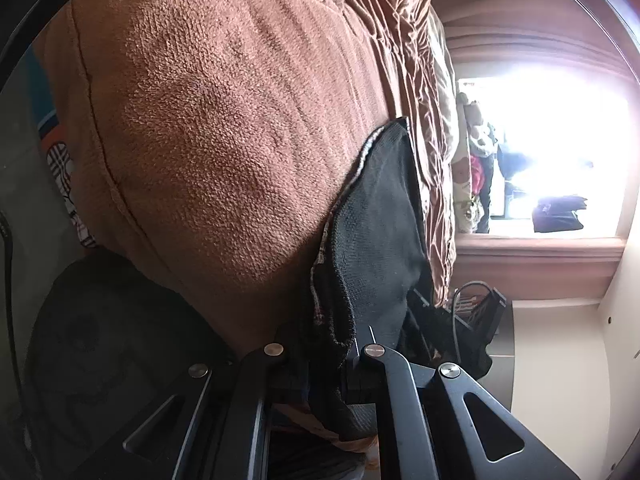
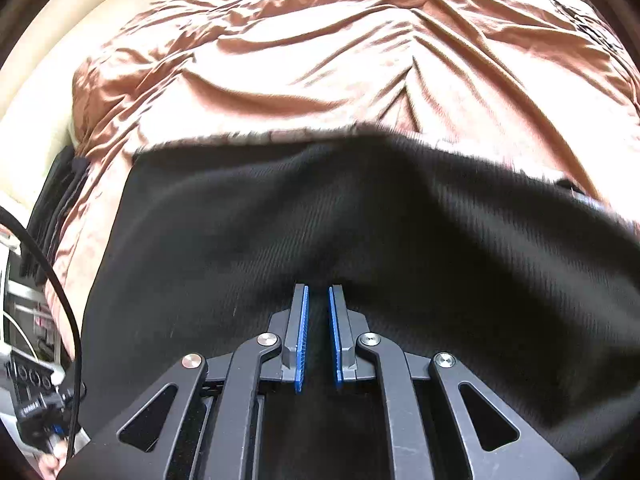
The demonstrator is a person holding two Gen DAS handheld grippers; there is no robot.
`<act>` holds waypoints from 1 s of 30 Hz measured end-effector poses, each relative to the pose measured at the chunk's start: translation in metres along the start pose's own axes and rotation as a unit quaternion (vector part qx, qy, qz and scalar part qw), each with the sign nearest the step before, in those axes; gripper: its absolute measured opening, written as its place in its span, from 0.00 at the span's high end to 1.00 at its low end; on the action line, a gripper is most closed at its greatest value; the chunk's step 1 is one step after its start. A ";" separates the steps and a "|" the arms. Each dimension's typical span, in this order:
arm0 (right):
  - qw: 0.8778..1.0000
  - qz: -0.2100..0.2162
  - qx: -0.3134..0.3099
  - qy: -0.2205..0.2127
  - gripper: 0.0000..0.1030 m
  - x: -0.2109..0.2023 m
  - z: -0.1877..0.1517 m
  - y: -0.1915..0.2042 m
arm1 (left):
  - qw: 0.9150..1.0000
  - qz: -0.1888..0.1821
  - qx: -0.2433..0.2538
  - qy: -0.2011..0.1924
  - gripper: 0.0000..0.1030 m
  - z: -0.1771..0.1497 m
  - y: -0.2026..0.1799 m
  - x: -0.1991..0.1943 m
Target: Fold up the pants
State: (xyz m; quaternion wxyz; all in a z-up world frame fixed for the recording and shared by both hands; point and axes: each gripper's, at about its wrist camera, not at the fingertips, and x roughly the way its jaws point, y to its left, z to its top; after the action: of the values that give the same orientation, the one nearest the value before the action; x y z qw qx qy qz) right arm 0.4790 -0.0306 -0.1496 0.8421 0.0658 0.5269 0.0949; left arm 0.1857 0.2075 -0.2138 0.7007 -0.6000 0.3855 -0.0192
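Observation:
The black pants [image 2: 320, 216] lie spread on a rust-coloured bed cover [image 2: 320, 60]. In the right wrist view my right gripper [image 2: 318, 292] sits low over the pants, its blue pads [image 2: 303, 332] a narrow gap apart with a ridge of black cloth between them. In the left wrist view, which is turned on its side, my left gripper [image 1: 320, 356] is shut on a bunched edge of the pants [image 1: 376, 216], whose pale inner hem shows; its fingertips are hidden by the cloth.
A brown fleece pillow [image 1: 208, 128] fills the left wrist view beside the pants. A bright window [image 1: 560, 128] and wall stand beyond the bed. A black cable [image 2: 52, 280] and equipment lie at the bed's left edge.

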 end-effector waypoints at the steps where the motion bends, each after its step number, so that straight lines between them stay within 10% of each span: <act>1: 1.000 -0.001 -0.002 0.000 0.93 0.002 0.005 0.001 | 1.000 0.001 0.000 0.001 0.91 0.001 0.001 0.001; 17: 0.999 -0.046 -0.003 -0.016 0.93 0.024 0.049 0.007 | 1.000 0.008 0.029 -0.001 0.90 0.000 -0.009 0.002; 21: 1.000 -0.019 -0.012 -0.015 0.92 0.011 0.042 0.009 | 0.999 -0.006 0.040 0.002 0.65 -0.001 -0.013 0.004; 26: 0.999 -0.002 -0.024 -0.042 0.49 -0.019 0.019 0.008 | 0.998 0.002 0.060 0.000 0.65 -0.003 -0.019 0.009; 30: 0.998 0.010 -0.032 -0.054 0.49 -0.042 -0.007 0.005 | 0.997 -0.001 0.071 -0.007 0.90 -0.004 -0.023 0.005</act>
State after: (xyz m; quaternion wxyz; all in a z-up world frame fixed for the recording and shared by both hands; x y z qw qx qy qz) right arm 0.4544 -0.0352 -0.1143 0.8699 0.0491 0.4768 0.1162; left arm 0.1970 0.1956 -0.1962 0.7443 -0.5493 0.3774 -0.0431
